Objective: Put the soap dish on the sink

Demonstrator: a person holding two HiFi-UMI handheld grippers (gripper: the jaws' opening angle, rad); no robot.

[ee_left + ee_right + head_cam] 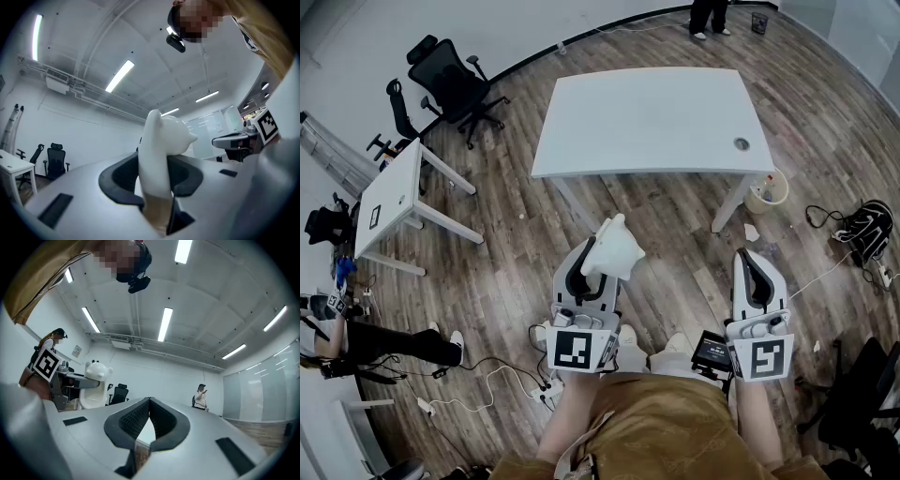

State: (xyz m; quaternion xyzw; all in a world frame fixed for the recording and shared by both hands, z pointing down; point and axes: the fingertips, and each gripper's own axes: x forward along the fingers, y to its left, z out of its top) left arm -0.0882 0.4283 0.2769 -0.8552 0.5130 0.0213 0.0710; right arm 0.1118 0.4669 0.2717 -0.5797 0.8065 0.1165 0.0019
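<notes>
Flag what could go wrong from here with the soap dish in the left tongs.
1. The left tongs pinch the soap dish by one end only. Most of it sticks out past them, so it may pivot or slip.
2. Cables lie on the floor near the person's feet, a likely trip hazard.
3. No sink shows in any view. The right tongs are shut and empty, so there is no backup.

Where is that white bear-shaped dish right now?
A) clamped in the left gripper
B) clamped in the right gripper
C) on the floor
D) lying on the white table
A: the left gripper has its jaws pressed on the soap dish, while the right gripper is shut on nothing.
</notes>
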